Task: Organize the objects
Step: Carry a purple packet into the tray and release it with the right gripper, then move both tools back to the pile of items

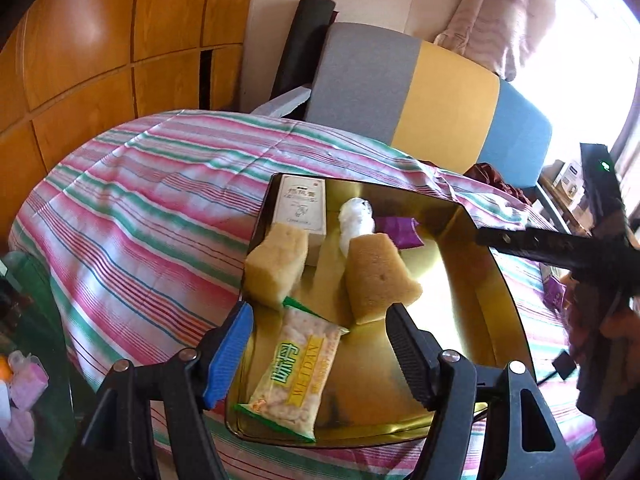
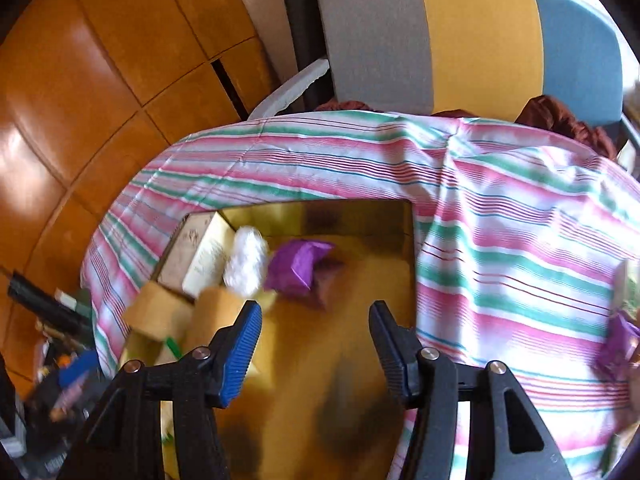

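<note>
Tray, gold and shiny, on striped cloth, serves as collection spot: two sponges, snack packet, white box, purple wrapper gathered inside. Left gripper jaws apart, straddling packet without pressing. Right gripper jaws apart, empty, above bare tray.

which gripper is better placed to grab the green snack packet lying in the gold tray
Left. The left gripper hangs open right over the snack packet in the gold tray. The right gripper faces bare tray near the purple packet.
</note>
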The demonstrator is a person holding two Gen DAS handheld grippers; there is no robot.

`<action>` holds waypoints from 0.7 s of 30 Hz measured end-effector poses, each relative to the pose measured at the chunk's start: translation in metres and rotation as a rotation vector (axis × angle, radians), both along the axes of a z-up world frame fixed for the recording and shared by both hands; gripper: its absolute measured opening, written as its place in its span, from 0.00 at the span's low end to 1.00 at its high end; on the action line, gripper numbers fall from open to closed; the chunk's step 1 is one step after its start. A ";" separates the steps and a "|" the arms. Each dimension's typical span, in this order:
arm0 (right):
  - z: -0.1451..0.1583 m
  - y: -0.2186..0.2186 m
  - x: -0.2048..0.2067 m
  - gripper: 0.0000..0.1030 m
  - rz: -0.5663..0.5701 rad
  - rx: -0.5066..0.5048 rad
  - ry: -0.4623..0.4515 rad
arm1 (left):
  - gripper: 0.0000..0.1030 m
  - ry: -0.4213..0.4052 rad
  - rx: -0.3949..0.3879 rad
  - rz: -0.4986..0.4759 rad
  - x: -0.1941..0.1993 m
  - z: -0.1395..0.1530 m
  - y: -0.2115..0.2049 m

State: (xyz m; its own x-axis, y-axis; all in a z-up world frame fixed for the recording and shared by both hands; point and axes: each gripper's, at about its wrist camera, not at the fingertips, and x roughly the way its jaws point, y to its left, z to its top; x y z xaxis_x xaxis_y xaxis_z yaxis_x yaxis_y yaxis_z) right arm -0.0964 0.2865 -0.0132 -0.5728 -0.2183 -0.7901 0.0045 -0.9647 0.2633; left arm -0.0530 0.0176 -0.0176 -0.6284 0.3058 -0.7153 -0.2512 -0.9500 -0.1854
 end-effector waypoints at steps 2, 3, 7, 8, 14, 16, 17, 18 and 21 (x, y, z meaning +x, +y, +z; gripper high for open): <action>0.002 0.006 0.016 0.55 0.001 0.026 0.007 | 0.68 0.005 -0.006 -0.017 0.003 0.002 0.005; 0.003 0.010 0.023 0.55 -0.002 0.036 0.010 | 0.68 0.007 -0.010 -0.022 0.004 0.002 0.008; 0.006 0.036 0.051 0.55 -0.039 0.045 0.018 | 0.69 0.023 -0.026 -0.059 0.010 0.006 0.021; 0.007 0.045 0.058 0.55 -0.058 0.046 0.020 | 0.69 0.027 -0.031 -0.068 0.011 0.007 0.024; 0.013 0.108 0.095 0.55 -0.210 0.065 0.034 | 0.71 0.036 -0.051 -0.121 0.017 0.010 0.046; 0.013 0.133 0.108 0.55 -0.273 0.074 0.032 | 0.71 0.038 -0.059 -0.145 0.019 0.010 0.055; 0.013 0.145 0.114 0.55 -0.304 0.077 0.029 | 0.71 0.037 -0.062 -0.156 0.020 0.010 0.059; 0.013 0.159 0.121 0.56 -0.338 0.083 0.024 | 0.71 0.034 -0.064 -0.167 0.020 0.010 0.064; 0.012 0.196 0.141 0.56 -0.443 0.108 0.018 | 0.71 0.032 -0.078 -0.201 0.022 0.009 0.079</action>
State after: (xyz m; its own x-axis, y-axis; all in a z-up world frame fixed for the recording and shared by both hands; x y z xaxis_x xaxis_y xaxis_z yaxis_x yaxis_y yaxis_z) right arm 0.0443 0.4826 -0.0014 -0.6062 0.1340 -0.7840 -0.4112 -0.8965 0.1647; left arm -0.0310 0.0962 -0.0082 -0.5833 0.3716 -0.7223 -0.4417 -0.8914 -0.1019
